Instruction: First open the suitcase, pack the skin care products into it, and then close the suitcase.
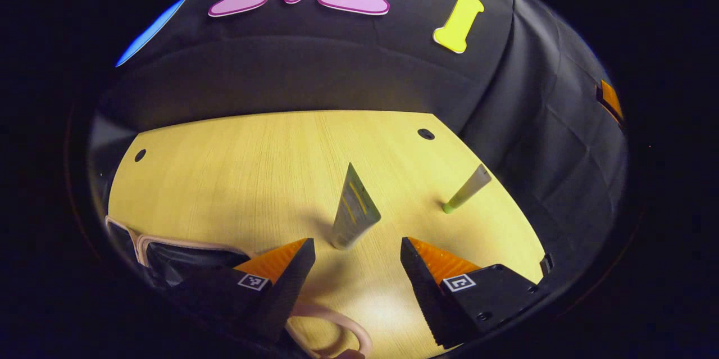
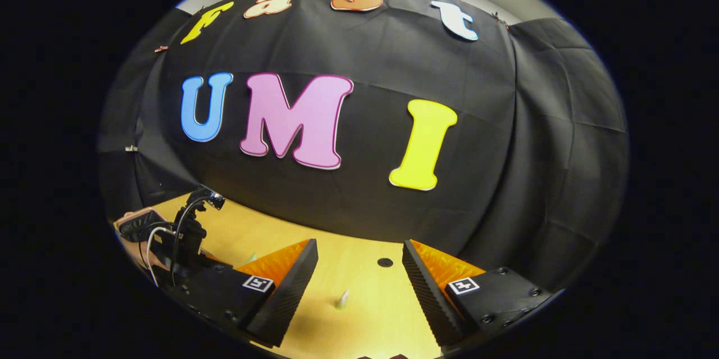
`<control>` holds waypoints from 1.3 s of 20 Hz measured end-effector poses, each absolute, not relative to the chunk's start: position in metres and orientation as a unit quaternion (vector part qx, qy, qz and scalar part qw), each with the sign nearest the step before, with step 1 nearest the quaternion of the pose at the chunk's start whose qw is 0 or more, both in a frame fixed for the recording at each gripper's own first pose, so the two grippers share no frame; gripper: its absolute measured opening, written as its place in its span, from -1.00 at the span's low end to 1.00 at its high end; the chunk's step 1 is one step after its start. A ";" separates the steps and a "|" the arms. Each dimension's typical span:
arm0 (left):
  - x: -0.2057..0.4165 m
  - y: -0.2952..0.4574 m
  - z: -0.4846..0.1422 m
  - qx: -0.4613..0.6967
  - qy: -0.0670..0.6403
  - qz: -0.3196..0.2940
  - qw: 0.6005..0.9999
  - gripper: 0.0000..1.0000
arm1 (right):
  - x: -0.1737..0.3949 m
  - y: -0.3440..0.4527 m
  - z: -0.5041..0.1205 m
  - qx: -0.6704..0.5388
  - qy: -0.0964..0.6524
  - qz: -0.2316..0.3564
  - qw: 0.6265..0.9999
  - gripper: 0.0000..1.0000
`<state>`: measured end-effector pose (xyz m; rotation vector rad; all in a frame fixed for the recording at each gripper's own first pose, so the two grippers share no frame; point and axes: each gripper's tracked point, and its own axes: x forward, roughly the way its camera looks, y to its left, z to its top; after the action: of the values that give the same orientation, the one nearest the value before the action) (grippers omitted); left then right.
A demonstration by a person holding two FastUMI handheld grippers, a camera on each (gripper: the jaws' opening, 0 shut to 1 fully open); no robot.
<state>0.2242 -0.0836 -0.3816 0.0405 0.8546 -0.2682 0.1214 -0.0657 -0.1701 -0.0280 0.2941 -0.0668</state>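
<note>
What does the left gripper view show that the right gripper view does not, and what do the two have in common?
Left gripper view alone: a grey tube with yellow stripes standing on its cap, a pale tube with a green cap standing farther right, and part of the suitcase with its pink trim at lower left.

Right gripper view alone: the other gripper's body, held in a hand, at far left, and a small pale tube tip between the fingers.

Both: the wooden table, and each view's own gripper open, left gripper and right gripper.
</note>
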 end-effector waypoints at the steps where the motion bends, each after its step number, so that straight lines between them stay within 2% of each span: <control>1: 0.234 -0.085 -0.389 0.024 0.414 -0.125 0.902 0.93 | 0.122 -0.072 -0.182 -0.010 0.159 -0.031 0.987 0.92; 8: 0.275 -0.085 -0.460 0.047 0.446 -0.076 0.890 0.93 | 0.132 -0.100 -0.252 0.019 0.215 -0.018 0.976 0.93; 9: 0.284 -0.080 -0.474 0.050 0.443 -0.056 0.893 0.73 | 0.134 -0.101 -0.269 0.019 0.225 -0.017 0.974 0.93; 10: 0.275 -0.077 -0.457 0.049 0.447 -0.056 0.891 -0.03 | 0.136 -0.102 -0.287 0.019 0.239 -0.019 0.971 0.93; 12: 0.272 -0.080 -0.451 0.043 0.446 -0.058 0.892 -0.10 | 0.138 -0.092 -0.317 0.039 0.263 -0.006 0.964 0.94; 13: 0.270 -0.080 -0.443 0.045 0.443 -0.061 0.893 -0.06 | 0.139 -0.083 -0.329 0.052 0.271 0.005 0.961 0.94; 19: 0.244 -0.083 -0.361 0.026 0.411 -0.072 0.908 -0.12 | 0.152 -0.045 -0.384 0.055 0.307 0.057 0.948 0.94; 23: 0.219 -0.064 -0.312 0.017 0.401 -0.062 0.914 -0.12 | 0.169 -0.038 -0.447 0.084 0.352 0.052 0.931 0.94; 26: 0.195 -0.029 -0.282 0.020 0.401 -0.028 0.915 -0.10 | 0.180 -0.026 -0.489 0.123 0.383 0.041 0.915 0.93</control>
<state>0.1951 -0.0289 -0.2818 0.0421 0.8252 -0.0573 0.1798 -0.0264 -0.4890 0.2525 0.7885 0.0840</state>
